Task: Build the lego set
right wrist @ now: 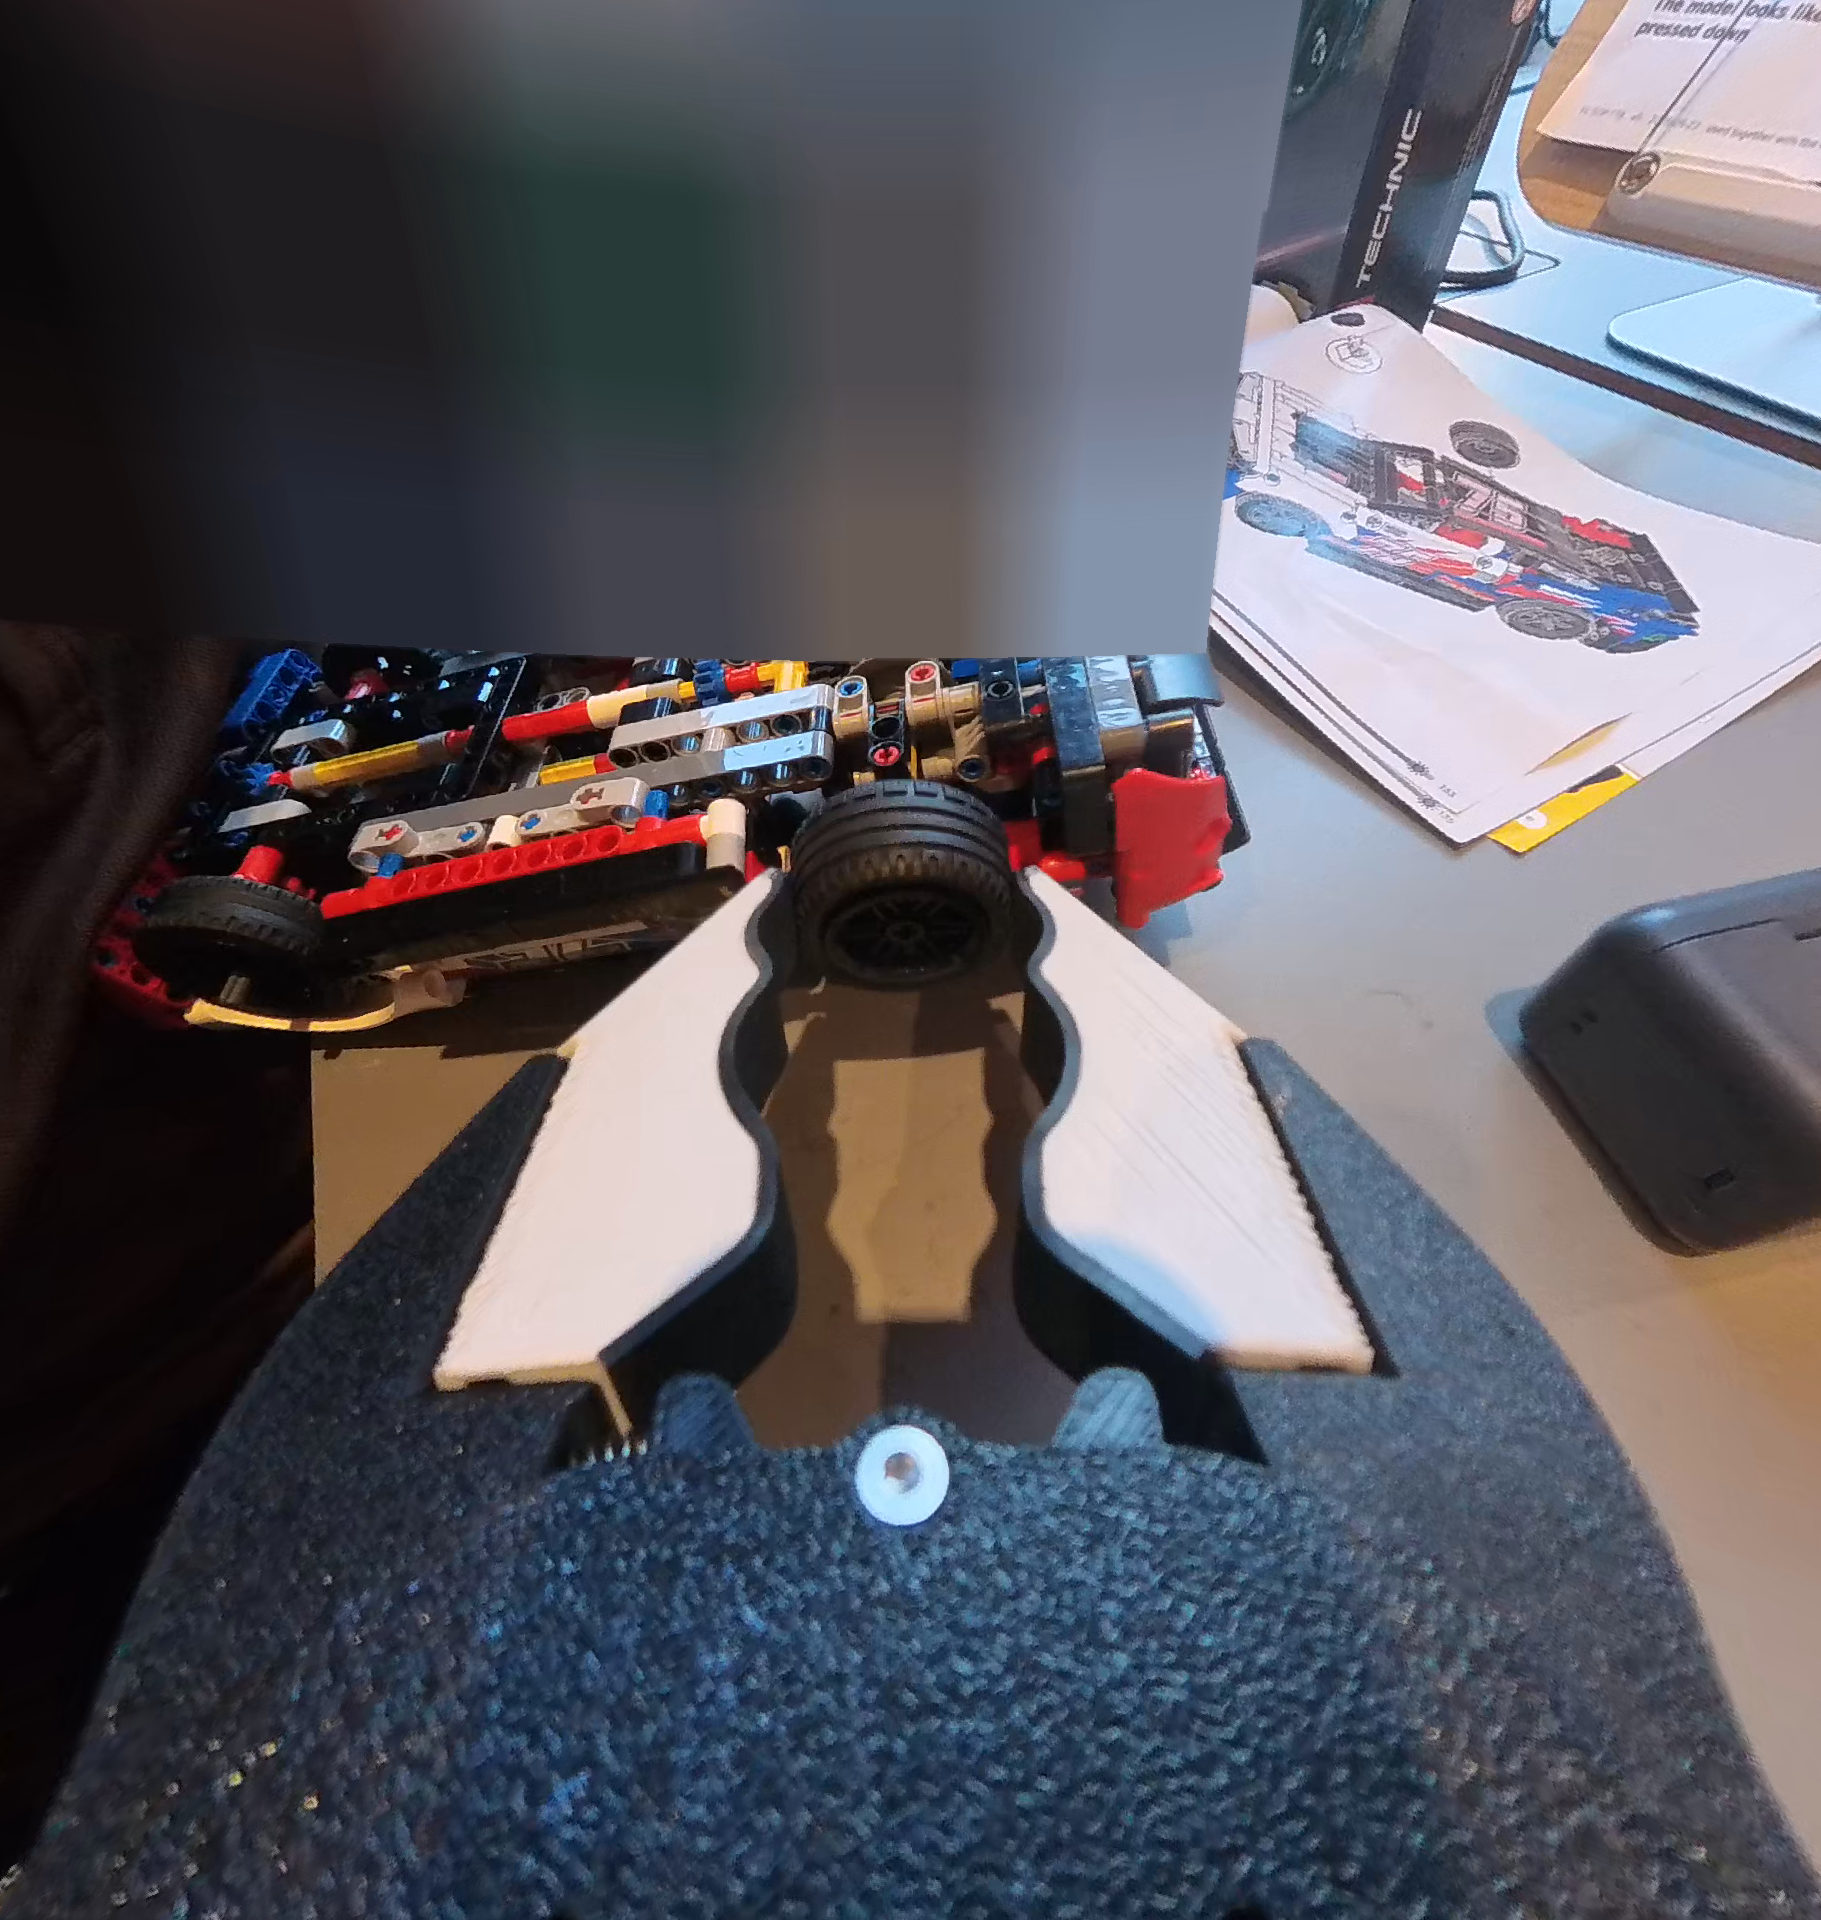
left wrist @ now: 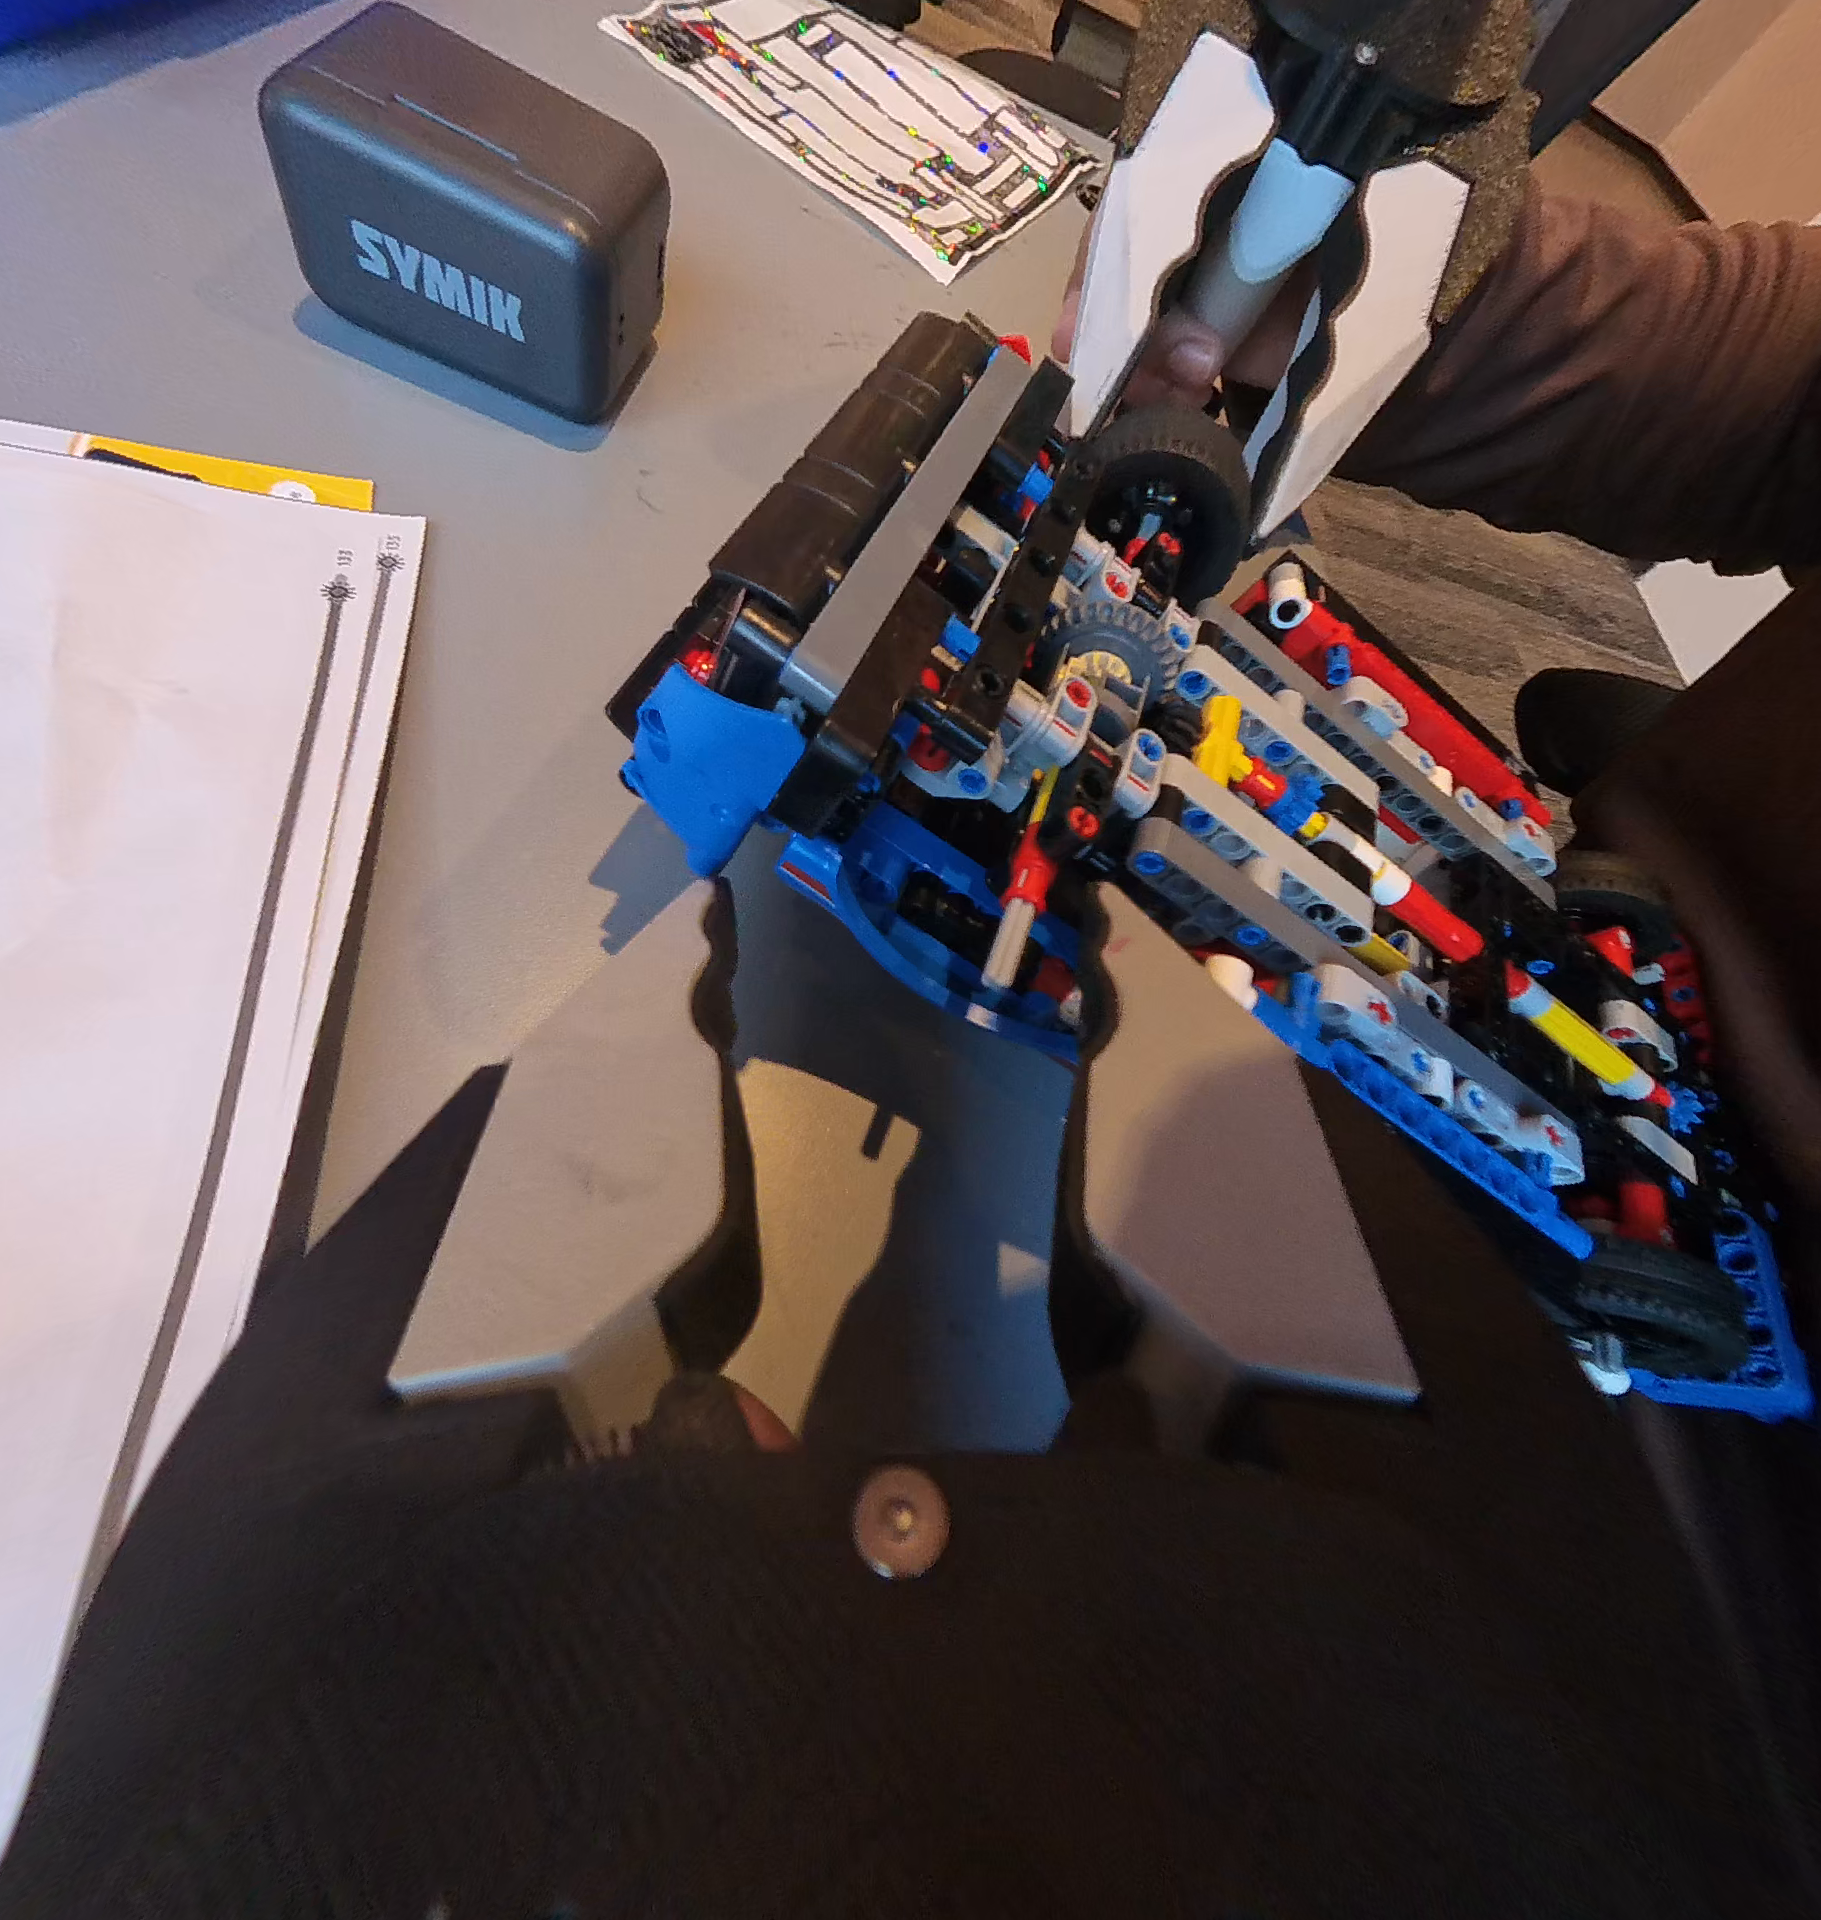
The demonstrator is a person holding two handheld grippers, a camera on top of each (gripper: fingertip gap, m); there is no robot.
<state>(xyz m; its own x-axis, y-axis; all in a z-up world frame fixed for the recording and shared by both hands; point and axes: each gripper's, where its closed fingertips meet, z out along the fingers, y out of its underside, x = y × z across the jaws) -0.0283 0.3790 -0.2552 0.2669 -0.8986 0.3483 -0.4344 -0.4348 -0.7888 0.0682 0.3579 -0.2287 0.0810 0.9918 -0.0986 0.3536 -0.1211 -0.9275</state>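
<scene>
Fingers of the right gripper [right wrist: 901, 883] sit spread on either side of a black wheel [right wrist: 901, 894] on the upturned lego car [right wrist: 615, 790]; whether they pinch it, I cannot tell. Left gripper [left wrist: 901, 904] is open at the car's blue side, on the grey table [left wrist: 532, 727], just beside paper sheets [left wrist: 137, 831].

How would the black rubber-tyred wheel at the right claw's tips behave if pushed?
The black rubber-tyred wheel is round and looks mounted on the upturned car model, so it would probably spin rather than slide. Its ribbed tread should grip the right claw, whose open tips flank it.
</scene>
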